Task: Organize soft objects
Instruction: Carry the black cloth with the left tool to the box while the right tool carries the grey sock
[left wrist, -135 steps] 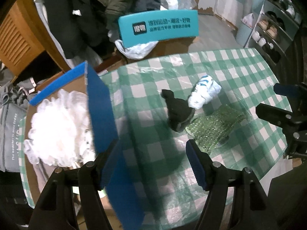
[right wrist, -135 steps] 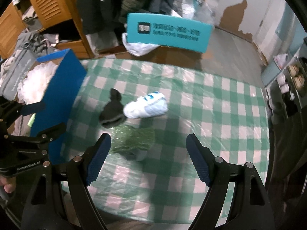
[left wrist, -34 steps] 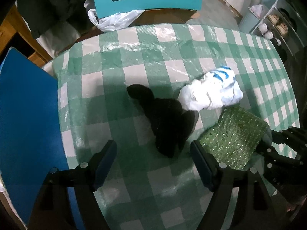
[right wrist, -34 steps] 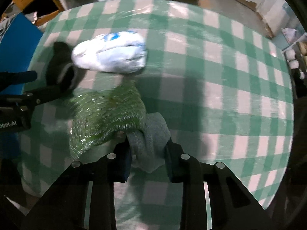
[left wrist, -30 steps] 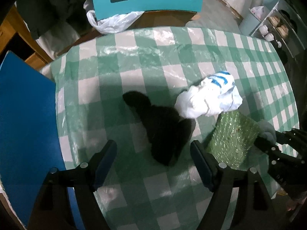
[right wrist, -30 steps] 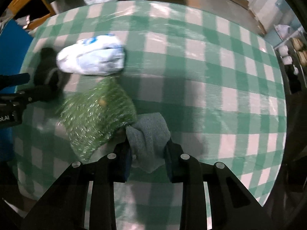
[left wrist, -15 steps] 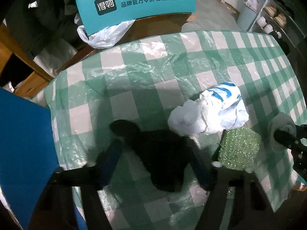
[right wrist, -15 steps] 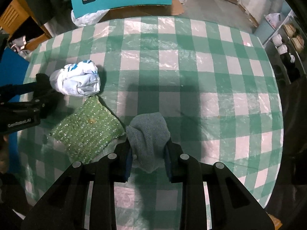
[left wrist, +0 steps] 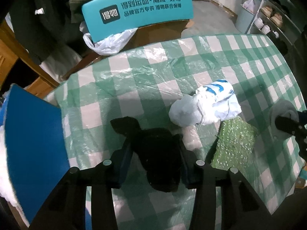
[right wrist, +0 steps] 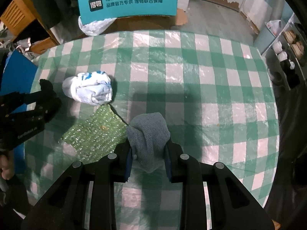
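The blue box (left wrist: 34, 140) runs off the left wrist view at nine o'clock. The black sock's (left wrist: 157, 153) lower end hides between the left gripper's (left wrist: 155, 153) fingers.

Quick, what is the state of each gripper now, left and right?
Left gripper: jaws have just been closing, now pressing on the black cloth.
Right gripper: closed, holding the grey knitted cloth.

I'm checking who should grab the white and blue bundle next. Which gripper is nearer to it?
Left, though not by much. The left gripper, closing around the black cloth, sits beside the white and blue bundle. The right gripper, clamping the grey sock, is farther back.
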Motion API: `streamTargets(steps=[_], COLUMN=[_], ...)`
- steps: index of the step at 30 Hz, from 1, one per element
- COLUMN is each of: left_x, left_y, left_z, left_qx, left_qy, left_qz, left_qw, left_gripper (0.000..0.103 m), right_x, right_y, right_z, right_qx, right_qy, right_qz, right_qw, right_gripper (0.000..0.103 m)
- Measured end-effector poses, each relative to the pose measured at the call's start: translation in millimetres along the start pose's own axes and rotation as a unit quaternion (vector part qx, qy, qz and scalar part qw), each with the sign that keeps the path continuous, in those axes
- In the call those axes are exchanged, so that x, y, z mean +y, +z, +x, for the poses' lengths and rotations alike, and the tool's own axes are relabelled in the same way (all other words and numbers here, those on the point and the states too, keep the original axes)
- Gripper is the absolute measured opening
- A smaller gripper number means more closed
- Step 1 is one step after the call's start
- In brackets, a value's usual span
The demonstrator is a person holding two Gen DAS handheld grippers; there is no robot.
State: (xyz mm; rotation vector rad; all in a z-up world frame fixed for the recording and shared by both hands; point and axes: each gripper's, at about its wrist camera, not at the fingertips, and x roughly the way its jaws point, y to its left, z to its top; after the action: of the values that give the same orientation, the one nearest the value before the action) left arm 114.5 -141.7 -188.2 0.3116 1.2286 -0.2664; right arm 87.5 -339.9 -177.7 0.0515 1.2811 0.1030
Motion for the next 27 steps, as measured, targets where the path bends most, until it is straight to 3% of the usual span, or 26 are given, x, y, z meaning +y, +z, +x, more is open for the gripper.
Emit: streamTargets(steps=[27], left_x=[20], left_y=[-40], left_z=[-103], left_qx=[-0.068], left_qy=[0.012], left_qz=[-0.014], left_qw=[0.9975], left_gripper=[0.045], right_x=[63], right_y=[2], right_z=[-81], right_qx=[-0.079], right_qy=[0.030], right_qz=[-0.062], right_qw=[0.995], right_gripper=[0.026])
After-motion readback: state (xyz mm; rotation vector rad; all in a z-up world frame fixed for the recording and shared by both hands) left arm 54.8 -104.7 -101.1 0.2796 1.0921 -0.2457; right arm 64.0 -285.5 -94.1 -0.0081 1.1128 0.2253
